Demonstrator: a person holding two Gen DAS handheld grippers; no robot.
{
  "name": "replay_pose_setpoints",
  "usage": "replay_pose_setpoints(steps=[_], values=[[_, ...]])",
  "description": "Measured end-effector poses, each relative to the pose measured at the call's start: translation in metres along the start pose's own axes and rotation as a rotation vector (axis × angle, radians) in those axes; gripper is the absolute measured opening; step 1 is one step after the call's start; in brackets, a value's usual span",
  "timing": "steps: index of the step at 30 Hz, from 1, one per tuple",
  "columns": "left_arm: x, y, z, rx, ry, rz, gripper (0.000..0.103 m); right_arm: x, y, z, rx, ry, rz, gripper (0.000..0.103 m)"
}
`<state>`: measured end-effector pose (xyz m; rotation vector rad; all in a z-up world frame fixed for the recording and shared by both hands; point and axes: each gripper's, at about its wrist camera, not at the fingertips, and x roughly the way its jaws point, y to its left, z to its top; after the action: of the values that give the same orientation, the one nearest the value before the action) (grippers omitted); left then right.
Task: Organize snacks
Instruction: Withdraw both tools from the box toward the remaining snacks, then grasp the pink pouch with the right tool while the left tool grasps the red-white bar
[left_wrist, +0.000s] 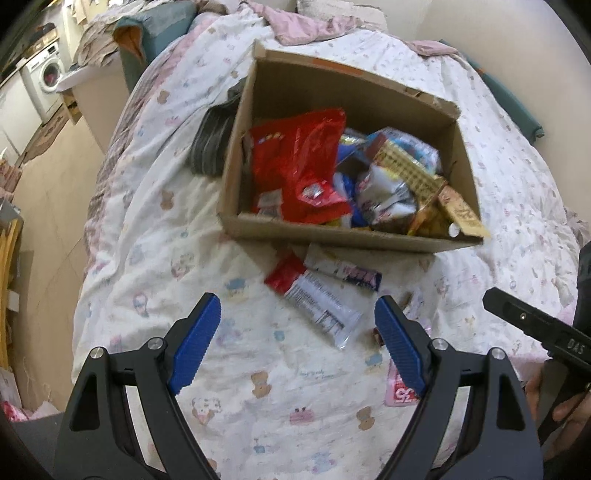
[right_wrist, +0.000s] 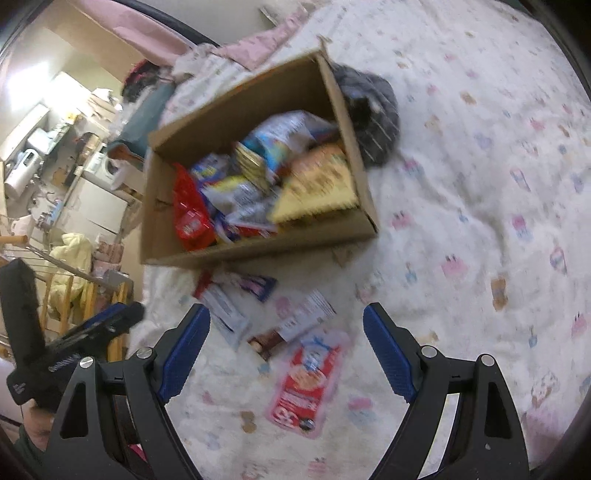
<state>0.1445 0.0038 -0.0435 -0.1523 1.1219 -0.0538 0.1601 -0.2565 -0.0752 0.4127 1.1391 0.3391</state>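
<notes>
An open cardboard box (left_wrist: 332, 236) sits on a bed and holds several snack packets, among them a big red bag (left_wrist: 303, 158). Loose snacks lie on the quilt in front of it: a white and red packet (left_wrist: 317, 301), a white and purple bar (left_wrist: 343, 267) and a pink pouch (left_wrist: 399, 387). My left gripper (left_wrist: 297, 325) is open and empty, above the quilt just short of the white packet. My right gripper (right_wrist: 286, 332) is open and empty over the pink pouch (right_wrist: 306, 384) and a brown and white bar (right_wrist: 291, 325). The box (right_wrist: 258, 247) lies beyond.
A white cartoon-print quilt (left_wrist: 155, 221) covers the bed. A grey striped cloth (left_wrist: 212, 140) lies against the box's far side. The bed edge drops to the floor on the left (left_wrist: 48, 192). The other gripper shows at the right edge (left_wrist: 535, 325).
</notes>
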Motion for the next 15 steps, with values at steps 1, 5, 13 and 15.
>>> replay_pose_setpoints(steps=[1, 5, 13, 15], values=[[0.001, 0.002, -0.002, -0.006, 0.003, 0.008, 0.083, 0.003, -0.006, -0.002, 0.015, 0.015, -0.013, 0.088], [0.004, 0.013, -0.008, -0.044, 0.012, 0.033, 0.083, 0.016, -0.025, -0.008, 0.083, 0.073, -0.03, 0.088], [0.006, 0.022, -0.007, -0.076, 0.015, 0.042, 0.083, 0.062, -0.022, -0.024, 0.104, 0.279, -0.06, 0.089], [0.007, 0.024, -0.007, -0.08, 0.015, 0.045, 0.083, 0.076, -0.011, -0.031, 0.075, 0.334, -0.052, 0.089]])
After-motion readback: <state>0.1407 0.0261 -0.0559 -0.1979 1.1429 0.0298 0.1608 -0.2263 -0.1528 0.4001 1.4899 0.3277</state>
